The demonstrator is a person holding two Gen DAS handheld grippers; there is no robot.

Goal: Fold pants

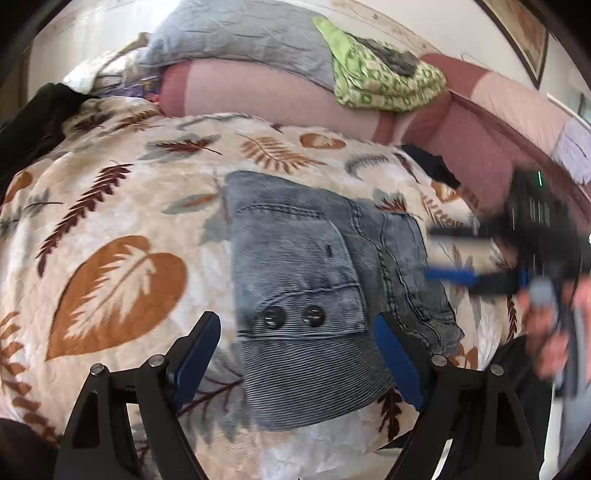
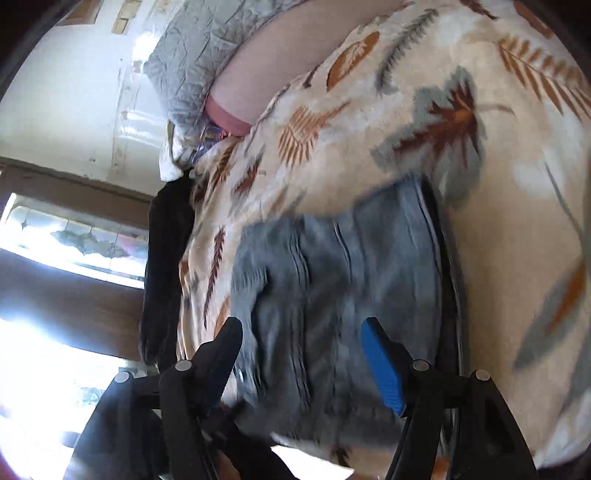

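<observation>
The left tool (image 1: 291, 354) stands with its blue pads apart, nothing gripped, hovering over the near end of the folded grey pants (image 1: 306, 280). The pants lie flat on the leaf-patterned blanket (image 1: 118, 221) of the bed, a pocket flap with two dark buttons (image 1: 293, 316) just ahead of the pads. To its right, the blurred right tool (image 1: 443, 254) also has its fingers parted and empty, close to the pants' far edge. Beyond lie a pink bolster (image 1: 258, 92), a grey pillow (image 1: 236, 33) and a green patterned cloth (image 1: 384, 81).
</observation>
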